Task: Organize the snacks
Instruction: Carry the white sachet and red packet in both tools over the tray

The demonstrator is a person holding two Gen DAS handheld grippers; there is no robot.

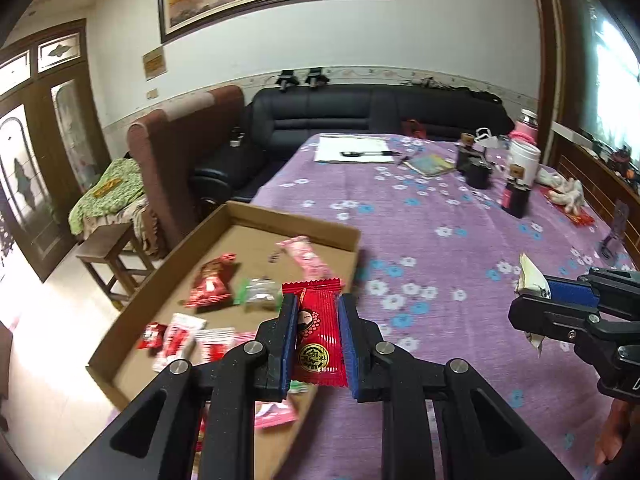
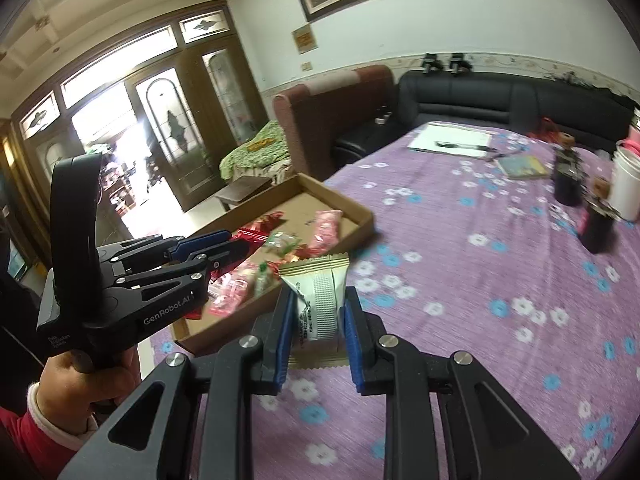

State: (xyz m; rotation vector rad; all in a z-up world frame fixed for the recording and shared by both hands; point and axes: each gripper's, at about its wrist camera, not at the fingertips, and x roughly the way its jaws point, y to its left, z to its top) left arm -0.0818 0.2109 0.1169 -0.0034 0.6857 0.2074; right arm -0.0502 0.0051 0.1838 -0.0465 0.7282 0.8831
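Purple flowered cloth (image 1: 460, 216) covers the table in a sitting room with a black sofa (image 1: 360, 110) at its far end. Left gripper (image 1: 318, 312): blue pads pressed onto a red snack packet (image 1: 318, 340), which stands upright between them, held in the air over the near right corner of the cardboard tray (image 1: 280, 216). Right gripper (image 2: 316, 308): pads pinching a white snack packet (image 2: 320, 296) with gold crimped ends, held above the cloth just right of the tray. Tray lies at the table's left edge; loose inside it are a pink packet (image 1: 306, 258), a red figure packet (image 1: 212, 282), a clear green-ended packet (image 1: 260, 294) and several red-and-white packets (image 1: 180, 336) nearer the camera. Beyond, well apart from the tray: a sheet of paper with a pen (image 1: 352, 150), a booklet (image 1: 430, 164), dark bottles (image 1: 516, 196) and a white cup (image 1: 524, 160). A hand (image 2: 92, 368) in a red sleeve grips the left tool's handle
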